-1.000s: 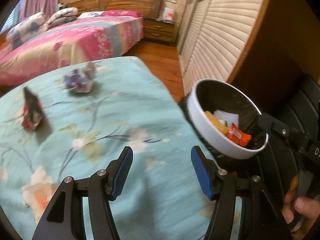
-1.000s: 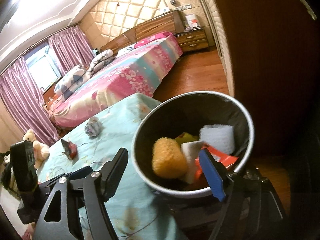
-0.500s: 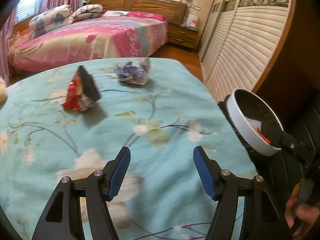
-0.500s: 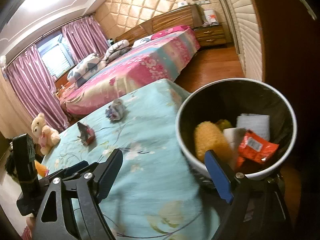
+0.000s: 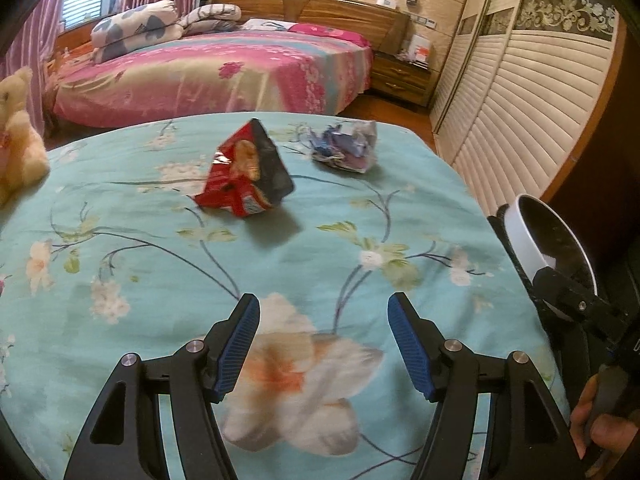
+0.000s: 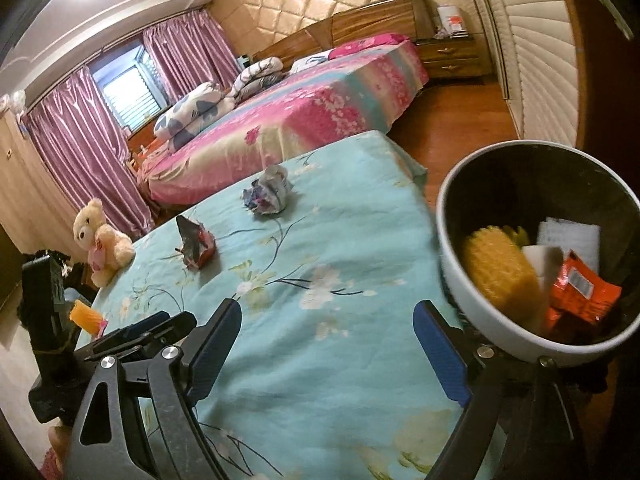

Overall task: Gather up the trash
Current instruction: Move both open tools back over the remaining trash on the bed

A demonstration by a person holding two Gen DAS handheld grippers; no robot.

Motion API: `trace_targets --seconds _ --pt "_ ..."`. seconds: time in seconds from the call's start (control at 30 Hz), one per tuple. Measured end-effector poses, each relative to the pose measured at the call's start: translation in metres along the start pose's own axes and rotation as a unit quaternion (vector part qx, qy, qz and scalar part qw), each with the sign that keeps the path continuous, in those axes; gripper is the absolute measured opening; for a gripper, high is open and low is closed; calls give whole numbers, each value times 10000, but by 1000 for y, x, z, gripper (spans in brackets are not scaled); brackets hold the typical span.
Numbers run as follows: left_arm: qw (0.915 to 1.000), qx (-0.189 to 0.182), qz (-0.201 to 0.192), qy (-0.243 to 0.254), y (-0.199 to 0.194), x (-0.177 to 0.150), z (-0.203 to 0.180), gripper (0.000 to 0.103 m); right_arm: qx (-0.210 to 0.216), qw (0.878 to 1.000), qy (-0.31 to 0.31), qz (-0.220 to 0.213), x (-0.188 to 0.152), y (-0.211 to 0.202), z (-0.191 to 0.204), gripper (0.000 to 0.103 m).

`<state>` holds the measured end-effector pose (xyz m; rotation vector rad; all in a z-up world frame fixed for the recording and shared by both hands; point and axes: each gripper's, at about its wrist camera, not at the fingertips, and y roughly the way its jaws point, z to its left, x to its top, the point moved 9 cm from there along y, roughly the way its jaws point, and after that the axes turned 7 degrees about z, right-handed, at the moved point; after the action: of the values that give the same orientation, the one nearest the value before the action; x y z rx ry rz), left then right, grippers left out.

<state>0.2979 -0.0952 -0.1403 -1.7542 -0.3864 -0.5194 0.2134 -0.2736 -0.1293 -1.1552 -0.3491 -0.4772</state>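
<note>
We see both grippers empty, left gripper (image 5: pixel 323 340) fingers parted, right gripper (image 6: pixel 326 344) fingers just widened; red wrapper (image 5: pixel 246 174) and crumpled wrapper (image 5: pixel 346 147) upper centre on worktop (image 5: pixel 120 264); bin (image 6: pixel 472 280) right.

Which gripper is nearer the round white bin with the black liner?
Right. The right gripper hangs beside the bin, its blue pad near the rim; the left gripper hangs over the turquoise bedspread, farther away.

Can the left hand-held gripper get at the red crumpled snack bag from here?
Probably yes. The left hand-held gripper is open and empty, and only bare floral turquoise bedspread lies between it and the red crumpled snack bag.
</note>
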Motion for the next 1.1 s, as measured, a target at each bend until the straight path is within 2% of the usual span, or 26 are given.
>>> trace_targets --seconds 0.33,1.1 --pt "9998 196 -58 -29 3 8 23 69 -7 9999 -148 73 4 21 13 93" --pt "9995 239 -108 -157 30 46 60 70 30 9984 -465 330 44 94 37 93"
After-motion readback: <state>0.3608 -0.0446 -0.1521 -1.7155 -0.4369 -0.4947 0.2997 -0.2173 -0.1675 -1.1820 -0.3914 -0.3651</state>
